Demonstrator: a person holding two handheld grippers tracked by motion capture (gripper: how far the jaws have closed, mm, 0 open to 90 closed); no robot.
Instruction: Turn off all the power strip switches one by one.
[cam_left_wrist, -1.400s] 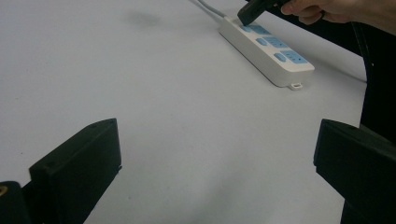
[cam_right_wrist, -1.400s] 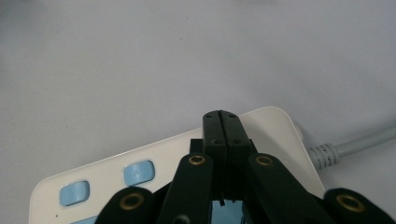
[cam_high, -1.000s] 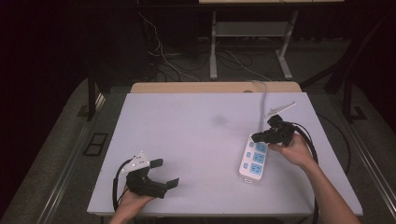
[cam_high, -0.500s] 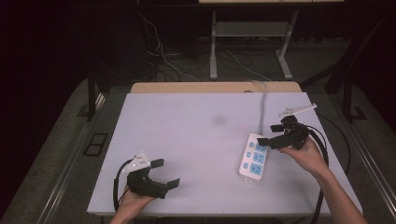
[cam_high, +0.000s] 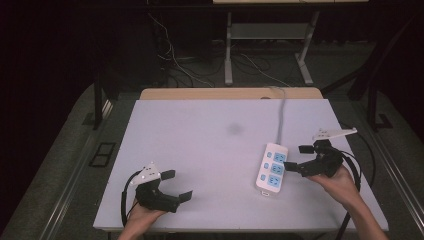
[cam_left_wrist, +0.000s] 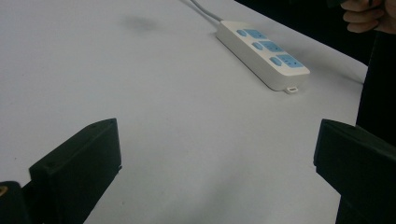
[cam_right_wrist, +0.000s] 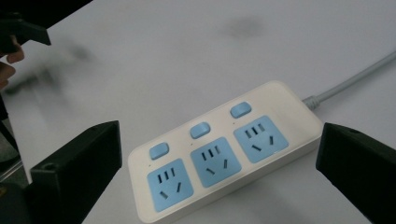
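A white power strip (cam_high: 272, 169) with three blue sockets and blue switches lies on the right part of the white table (cam_high: 200, 135). Its grey cord (cam_high: 281, 117) runs to the far edge. My right gripper (cam_high: 296, 157) hovers just right of the strip and points at it. Its jaws have just been opening and stand wide apart with nothing held. In the right gripper view the strip (cam_right_wrist: 224, 149) lies just ahead of the right gripper (cam_right_wrist: 219, 140). My left gripper (cam_high: 178, 185) rests open near the front left edge. The strip (cam_left_wrist: 261, 49) lies far beyond it in the left gripper view.
A faint dark smudge (cam_high: 234, 129) marks the table's middle. Behind the table are a wooden strip (cam_high: 230, 93), metal legs (cam_high: 228, 55) and loose cables on the dark floor. Each gripper's black cable trails off the front edge.
My right gripper has drawn back to the right from the strip's far end, and its jaws have gone from shut to wide open. The strip and the left gripper stay put.
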